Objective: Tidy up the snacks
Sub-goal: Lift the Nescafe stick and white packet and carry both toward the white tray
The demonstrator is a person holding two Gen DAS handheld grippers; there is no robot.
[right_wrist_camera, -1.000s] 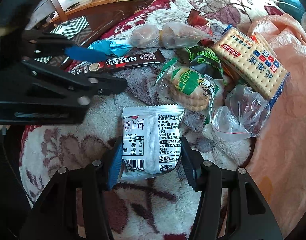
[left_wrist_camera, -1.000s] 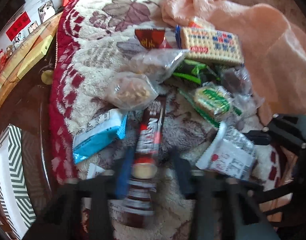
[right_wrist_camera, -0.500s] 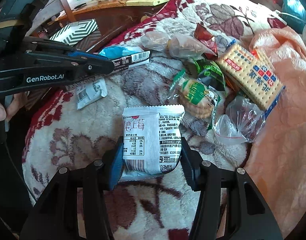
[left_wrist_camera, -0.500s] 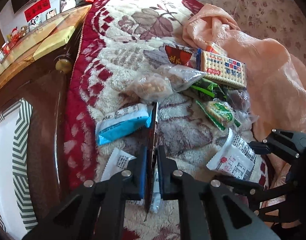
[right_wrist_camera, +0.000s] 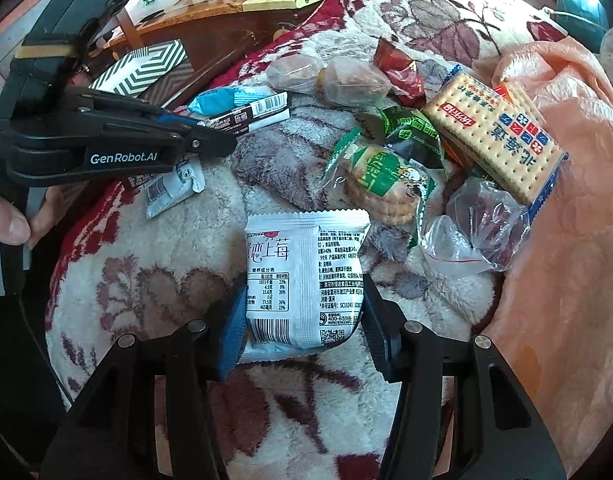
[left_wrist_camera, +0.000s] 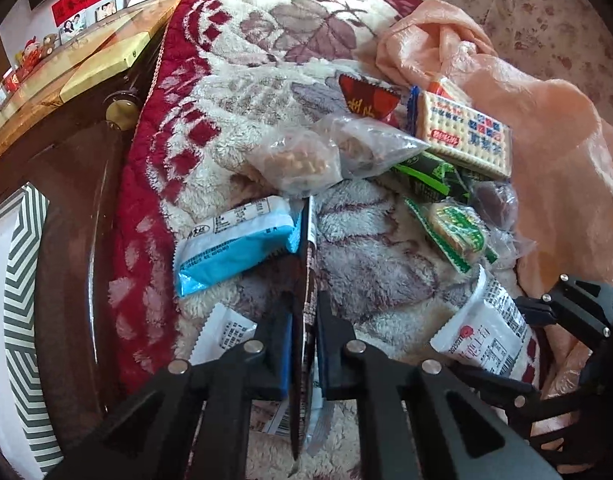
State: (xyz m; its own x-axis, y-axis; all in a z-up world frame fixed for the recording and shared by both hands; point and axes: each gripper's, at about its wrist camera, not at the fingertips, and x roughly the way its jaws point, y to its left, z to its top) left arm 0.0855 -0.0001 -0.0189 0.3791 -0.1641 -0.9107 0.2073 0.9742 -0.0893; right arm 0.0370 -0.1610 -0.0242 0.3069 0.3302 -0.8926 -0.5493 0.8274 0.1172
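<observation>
Fingers (left_wrist_camera: pixel 303 354) pinch dark coffee stick (left_wrist_camera: pixel 305 264) edge-on, barcode end out.

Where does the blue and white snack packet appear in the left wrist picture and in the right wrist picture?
Left wrist: the blue and white snack packet lies left of centre, just left of the dark coffee stick.
Right wrist: the packet is upper left, behind the stick.
Shared landmark: the cracker pack, at right in both.
</observation>
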